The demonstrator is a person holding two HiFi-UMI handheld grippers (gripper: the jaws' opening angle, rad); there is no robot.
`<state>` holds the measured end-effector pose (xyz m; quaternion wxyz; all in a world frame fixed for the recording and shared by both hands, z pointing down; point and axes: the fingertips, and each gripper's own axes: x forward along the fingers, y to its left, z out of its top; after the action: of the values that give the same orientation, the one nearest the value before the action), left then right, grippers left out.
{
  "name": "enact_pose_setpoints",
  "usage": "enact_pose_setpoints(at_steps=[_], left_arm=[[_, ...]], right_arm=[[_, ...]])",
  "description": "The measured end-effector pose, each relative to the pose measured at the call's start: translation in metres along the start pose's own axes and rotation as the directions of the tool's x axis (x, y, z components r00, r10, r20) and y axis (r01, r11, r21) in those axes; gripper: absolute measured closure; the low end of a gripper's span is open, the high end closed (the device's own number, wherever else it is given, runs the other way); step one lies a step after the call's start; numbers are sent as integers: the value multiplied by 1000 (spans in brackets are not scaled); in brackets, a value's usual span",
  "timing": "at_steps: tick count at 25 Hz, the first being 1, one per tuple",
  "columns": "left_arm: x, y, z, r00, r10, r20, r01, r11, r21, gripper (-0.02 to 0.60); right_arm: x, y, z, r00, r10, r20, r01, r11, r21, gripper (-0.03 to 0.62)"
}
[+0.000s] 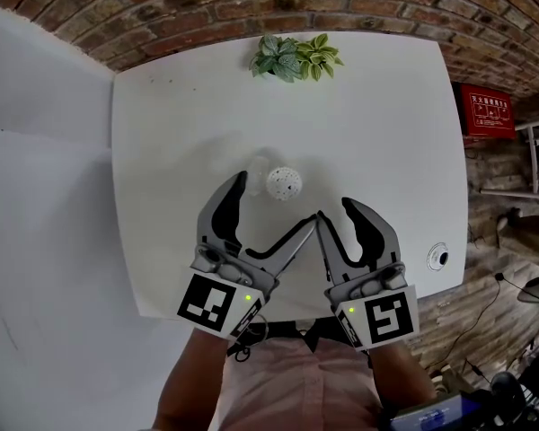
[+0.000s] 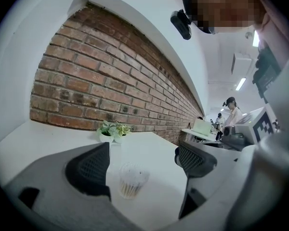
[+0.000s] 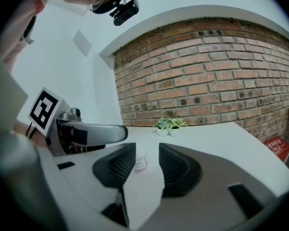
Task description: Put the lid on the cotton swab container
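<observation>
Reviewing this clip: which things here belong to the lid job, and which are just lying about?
Belongs to the job:
round clear container of white cotton swabs
clear plastic lid, lying beside it
left claw and right claw, both open and empty

Just lying about:
small green potted plants
flat red box

The white surface [image 1: 162, 196] bears a plant [image 1: 296, 57] at its far edge and, mid-surface, a swab container [image 1: 284, 184] beside a clear lid [image 1: 258, 166].

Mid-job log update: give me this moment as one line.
left gripper open, empty | right gripper open, empty | cotton swab container uncovered on table | lid beside it
</observation>
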<state>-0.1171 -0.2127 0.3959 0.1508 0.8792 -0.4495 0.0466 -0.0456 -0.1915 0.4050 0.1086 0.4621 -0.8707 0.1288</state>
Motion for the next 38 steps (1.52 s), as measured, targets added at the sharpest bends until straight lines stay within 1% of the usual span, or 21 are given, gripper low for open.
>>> enact_pose_setpoints(at_steps=[13, 25, 30, 33, 38], left_arm=[[4, -13, -4, 999, -20, -29, 21, 999, 39, 124], [12, -26, -13, 995, -33, -91, 33, 999, 6, 124], [15, -27, -16, 996, -39, -86, 43, 998, 45, 124], [17, -31, -20, 993, -38, -113, 41, 999, 19, 124], [19, -34, -25, 991, -40, -127, 42, 999, 17, 124]], right_arm=[[-8, -7, -1, 1000, -10, 12, 9, 1000, 29, 437], [-16, -26, -6, 998, -57, 16, 55, 996, 75, 437], [-18, -30, -8, 998, -61, 16, 59, 995, 85, 437], [-18, -32, -9, 998, -63, 15, 62, 994, 88, 437], [-20, -35, -13, 998, -66, 12, 64, 994, 93, 437]])
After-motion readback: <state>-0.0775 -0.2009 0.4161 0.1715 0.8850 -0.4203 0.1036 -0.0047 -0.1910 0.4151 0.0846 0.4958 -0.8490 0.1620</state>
